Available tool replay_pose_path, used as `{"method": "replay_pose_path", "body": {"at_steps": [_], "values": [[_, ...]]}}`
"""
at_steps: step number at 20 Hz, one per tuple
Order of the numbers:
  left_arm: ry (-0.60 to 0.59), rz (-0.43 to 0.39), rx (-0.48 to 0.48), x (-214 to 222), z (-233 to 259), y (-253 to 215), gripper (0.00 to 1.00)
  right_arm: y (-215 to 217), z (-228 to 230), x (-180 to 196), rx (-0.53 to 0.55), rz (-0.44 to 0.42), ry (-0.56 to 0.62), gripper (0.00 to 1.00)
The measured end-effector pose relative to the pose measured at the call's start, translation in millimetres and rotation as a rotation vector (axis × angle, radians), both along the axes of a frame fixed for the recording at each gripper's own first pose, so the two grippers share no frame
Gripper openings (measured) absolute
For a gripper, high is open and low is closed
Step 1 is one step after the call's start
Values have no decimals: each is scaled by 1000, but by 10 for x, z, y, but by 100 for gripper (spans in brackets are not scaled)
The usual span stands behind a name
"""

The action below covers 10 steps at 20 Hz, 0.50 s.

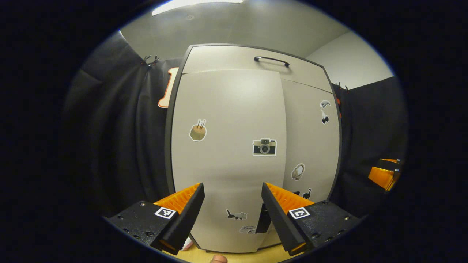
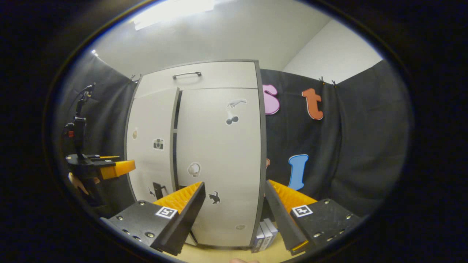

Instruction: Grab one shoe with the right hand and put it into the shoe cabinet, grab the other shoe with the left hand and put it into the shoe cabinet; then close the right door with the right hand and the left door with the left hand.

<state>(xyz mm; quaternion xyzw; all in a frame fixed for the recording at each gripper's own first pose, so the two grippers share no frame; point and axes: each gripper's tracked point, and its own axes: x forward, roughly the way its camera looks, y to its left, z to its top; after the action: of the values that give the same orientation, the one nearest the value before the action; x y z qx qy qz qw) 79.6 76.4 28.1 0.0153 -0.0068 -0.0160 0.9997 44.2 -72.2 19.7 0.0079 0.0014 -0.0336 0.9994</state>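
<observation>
Shoe cabinet [image 2: 219, 153], right door [image 2: 221, 164] shut, left door [image 2: 151, 146] ajar.

Few books [image 2: 265, 232] stand upright on floor just beside unit's right side; ceiling light [image 2: 172, 11] on.

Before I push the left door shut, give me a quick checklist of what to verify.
1. Right door closed flush with the cabinet frame: ok.
2. Left door closed: not ok, in the right gripper view a dark gap shows along its inner edge.
3. Shoes inside the cabinet: cannot tell, the doors hide the shelves.
4. Left tongs open, empty, facing the left door: ok.
5. Right tongs open, holding nothing: ok.
6. Left tongs touching the door: cannot tell.
</observation>
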Motion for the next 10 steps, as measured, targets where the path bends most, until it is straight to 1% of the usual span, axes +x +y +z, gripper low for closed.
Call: {"method": "replay_pose_path", "body": {"at_steps": [4,6,10], "values": [[-31,30,-6,-308,193,57,96,128,218,-126,34,27,-42,97],[-31,42,-1,-438,222,75,96,189,261,-163,46,42,-49,98],[-47,90,9,-653,249,146,96,261,266,-234,48,60,-48,97]]}}
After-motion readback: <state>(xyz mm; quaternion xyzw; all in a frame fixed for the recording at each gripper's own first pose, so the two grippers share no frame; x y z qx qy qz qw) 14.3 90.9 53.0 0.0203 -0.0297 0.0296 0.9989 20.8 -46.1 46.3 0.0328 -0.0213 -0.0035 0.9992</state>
